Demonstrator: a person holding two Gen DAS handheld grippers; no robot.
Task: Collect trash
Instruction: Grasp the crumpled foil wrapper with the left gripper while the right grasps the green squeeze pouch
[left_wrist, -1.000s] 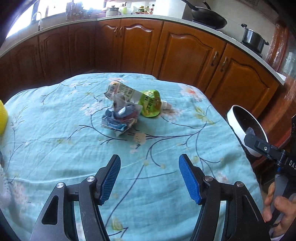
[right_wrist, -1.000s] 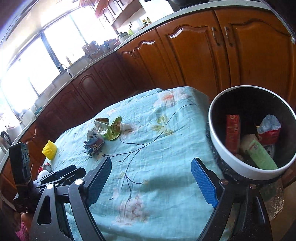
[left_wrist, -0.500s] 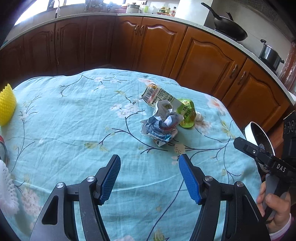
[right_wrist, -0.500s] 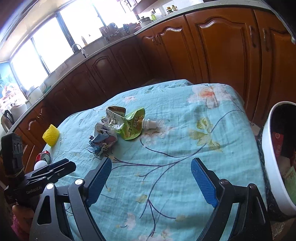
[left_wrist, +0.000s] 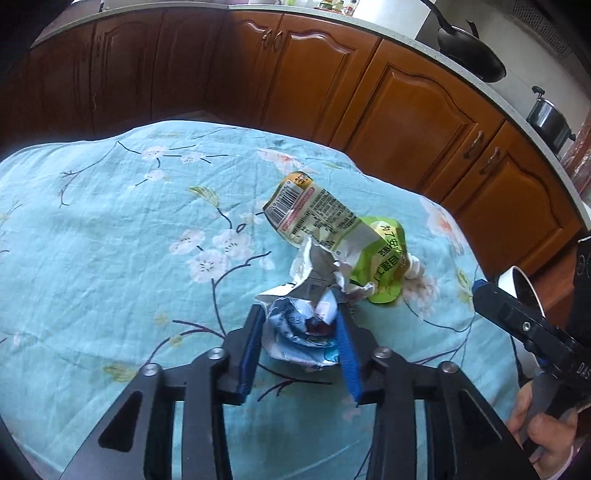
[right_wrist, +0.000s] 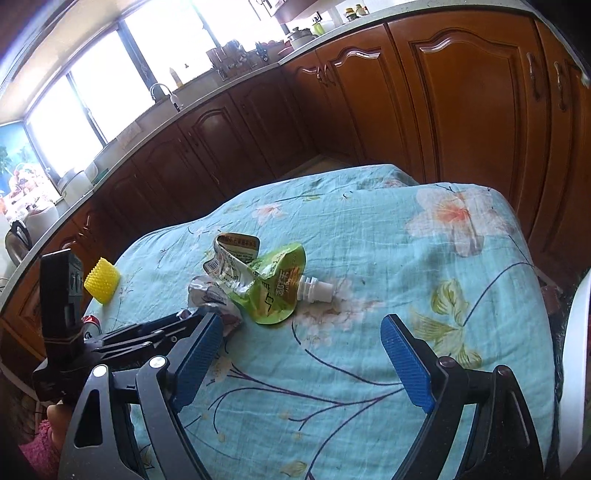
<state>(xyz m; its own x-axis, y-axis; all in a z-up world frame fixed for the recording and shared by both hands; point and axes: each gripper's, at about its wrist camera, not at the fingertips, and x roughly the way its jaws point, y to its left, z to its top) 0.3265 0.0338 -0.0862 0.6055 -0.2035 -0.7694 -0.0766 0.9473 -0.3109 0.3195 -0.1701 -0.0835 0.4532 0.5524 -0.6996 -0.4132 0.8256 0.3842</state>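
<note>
The left tool (left_wrist: 301, 325) is closing its jaws on a crumpled wrapper (left_wrist: 299, 332), which lies on the table (left_wrist: 110, 240) with both blue pads against its sides. A green pouch (left_wrist: 369, 258) touches the wrapper at one o'clock. The right tool (right_wrist: 303, 354) stands wide open and empty, the pouch at eleven o'clock from it.

Hidden and cut-off parts around the table

The white bin (right_wrist: 576, 369) is cut by the right edge, its inside not visible. The crumpled wrapper (left_wrist: 299, 332) is partly covered by the left gripper (left_wrist: 301, 325) whose jaws are closing on it. The red can (right_wrist: 92, 320) shows only a small part.
</note>
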